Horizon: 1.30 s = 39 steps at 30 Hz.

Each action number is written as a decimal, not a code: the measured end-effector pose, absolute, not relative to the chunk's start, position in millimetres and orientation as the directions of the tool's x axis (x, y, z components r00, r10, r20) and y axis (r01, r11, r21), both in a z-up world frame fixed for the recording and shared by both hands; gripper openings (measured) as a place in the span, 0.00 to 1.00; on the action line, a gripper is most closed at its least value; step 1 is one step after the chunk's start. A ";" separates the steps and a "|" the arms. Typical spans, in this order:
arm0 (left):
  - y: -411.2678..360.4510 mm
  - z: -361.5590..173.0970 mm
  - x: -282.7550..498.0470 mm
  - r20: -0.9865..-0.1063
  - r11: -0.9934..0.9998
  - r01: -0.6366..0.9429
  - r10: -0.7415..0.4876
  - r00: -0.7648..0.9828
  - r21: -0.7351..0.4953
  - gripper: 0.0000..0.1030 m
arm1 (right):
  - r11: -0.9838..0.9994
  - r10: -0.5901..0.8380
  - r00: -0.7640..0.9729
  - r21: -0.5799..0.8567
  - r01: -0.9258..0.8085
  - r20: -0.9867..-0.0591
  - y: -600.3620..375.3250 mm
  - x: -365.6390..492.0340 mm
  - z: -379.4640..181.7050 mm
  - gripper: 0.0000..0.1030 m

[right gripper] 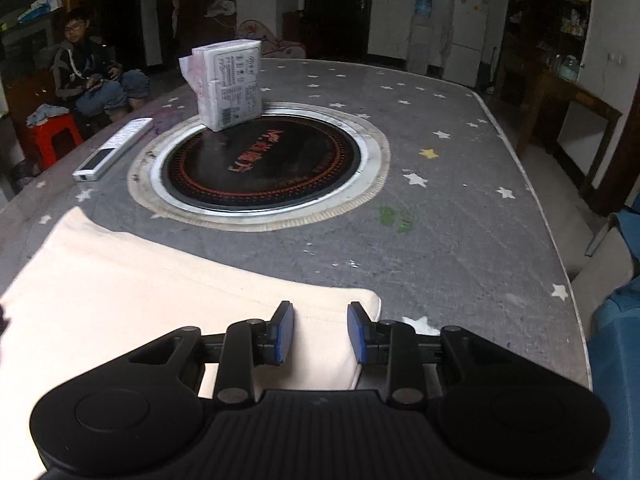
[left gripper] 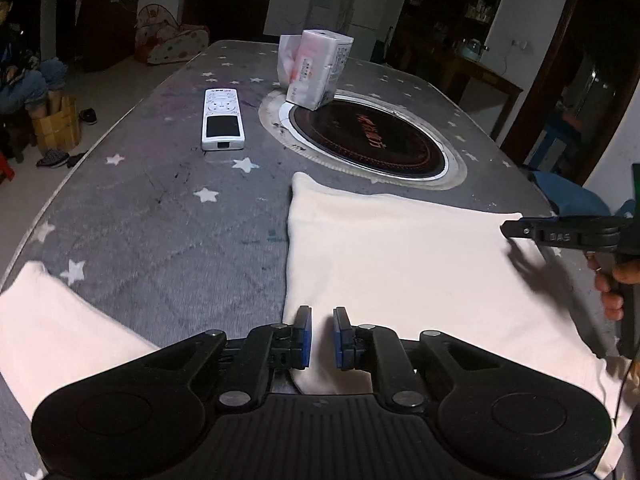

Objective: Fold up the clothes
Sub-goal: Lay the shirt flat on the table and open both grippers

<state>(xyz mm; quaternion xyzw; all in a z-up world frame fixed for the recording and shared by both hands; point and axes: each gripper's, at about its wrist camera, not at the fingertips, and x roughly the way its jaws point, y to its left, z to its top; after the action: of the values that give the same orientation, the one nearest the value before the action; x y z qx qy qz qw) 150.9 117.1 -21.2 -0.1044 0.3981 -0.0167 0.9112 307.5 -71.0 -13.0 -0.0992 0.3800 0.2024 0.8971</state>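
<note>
Cream garment (left gripper: 400,272) lies flat on the near part of the counter (left gripper: 160,216), its far edge just short of the round black cooktop (right gripper: 260,164) set into the star-patterned grey cover. Left gripper (left gripper: 322,316) hovers over its near left part, jaws slightly apart, holding nothing. Right gripper (right gripper: 320,312) sits over the right corner, jaws wide apart and empty. Only the left view shows a second cream piece (left gripper: 52,328) at the counter's left edge. A white remote (left gripper: 221,118) and a tissue pack (right gripper: 228,82) lie farther back. A seated person (right gripper: 92,76) and a white fridge (right gripper: 468,36) occupy the dim room.
</note>
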 end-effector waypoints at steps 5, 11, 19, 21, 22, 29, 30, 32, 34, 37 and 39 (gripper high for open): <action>109.6 -14.8 142.6 -0.721 0.979 -0.023 -0.134 0.679 -0.203 0.15 | 0.828 0.382 0.574 -0.006 -0.560 -0.724 -79.6 263.3 9.3 0.28; 80.5 -5.6 113.0 -0.714 0.976 0.114 -0.214 0.666 -0.185 0.24 | 0.696 0.481 0.468 -0.003 -0.718 -0.741 -78.8 180.3 13.0 0.28; 49.1 -21.3 75.4 -0.728 0.965 0.225 -0.251 0.638 -0.136 0.26 | 0.675 0.440 0.523 -0.115 -0.729 -0.730 -81.7 124.8 -7.7 0.28; 48.1 -22.2 73.9 -0.728 0.966 0.224 -0.244 0.641 -0.126 0.28 | 0.707 0.444 0.546 -0.097 -0.701 -0.710 -91.6 117.7 -6.1 0.28; 48.0 -22.2 73.5 -0.728 0.967 0.222 -0.240 0.643 -0.123 0.29 | 0.730 0.448 0.562 -0.079 -0.679 -0.695 -100.1 114.8 -2.8 0.28; 46.1 -22.5 73.2 -0.722 0.968 0.219 -0.238 0.650 -0.122 0.39 | 0.916 0.255 0.733 -0.085 -0.391 -0.630 -182.2 103.0 11.2 0.29; 44.5 -22.9 72.5 -0.720 0.968 0.224 -0.238 0.652 -0.116 0.41 | 0.930 0.199 0.753 -0.120 -0.346 -0.627 -191.5 101.6 10.1 0.29; 41.4 -23.2 72.0 -0.719 0.968 0.228 -0.230 0.655 -0.102 0.43 | 0.944 0.120 0.766 -0.166 -0.284 -0.631 -207.0 101.3 5.5 0.29; 39.5 -23.3 72.0 -0.721 0.969 0.226 -0.225 0.656 -0.097 0.44 | 0.949 0.097 0.758 -0.169 -0.266 -0.646 -216.6 103.4 -0.8 0.29; 38.2 -23.4 72.4 -0.723 0.970 0.222 -0.220 0.655 -0.095 0.45 | 0.943 0.066 0.762 -0.210 -0.260 -0.645 -215.8 105.5 -10.2 0.28; 38.3 -23.6 72.4 -0.723 0.971 0.220 -0.218 0.655 -0.094 0.45 | 0.938 0.027 0.763 -0.248 -0.244 -0.646 -213.0 107.4 -15.7 0.21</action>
<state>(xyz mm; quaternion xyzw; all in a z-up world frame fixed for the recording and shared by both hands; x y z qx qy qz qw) 72.5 38.3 -23.6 0.0009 0.3974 -0.1204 0.9097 107.4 -213.0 -15.7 -0.1607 0.3364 0.0733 0.9250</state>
